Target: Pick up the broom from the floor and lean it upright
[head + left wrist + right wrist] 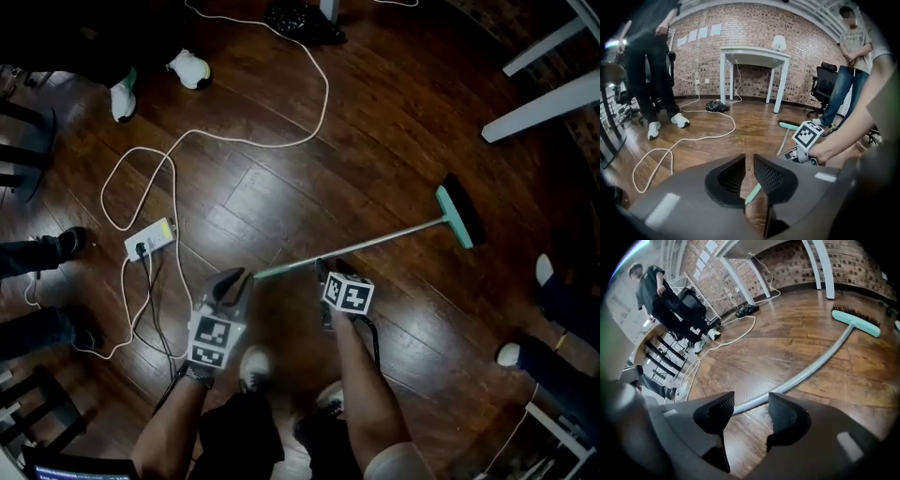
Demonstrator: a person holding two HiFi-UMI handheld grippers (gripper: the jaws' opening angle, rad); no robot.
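The broom lies flat on the wooden floor, its teal head with dark bristles (457,217) at the right. Its grey handle (375,242) runs left and down to a green grip end (265,273). My left gripper (232,279) sits just left of that green end, and only a thin slit shows between its jaws (749,157). The green tip (753,193) shows below them, not clamped. My right gripper (330,272) hovers over the handle, jaws wide open (751,401). The grey handle (811,371) crosses the floor just beyond its fingertips, untouched.
A white cable (281,141) loops across the floor to a power strip (150,238) at the left. People's shoes (190,68) stand at the back left and right edge (509,354). White table legs (544,103) are at the back right. My own feet (253,366) are below the grippers.
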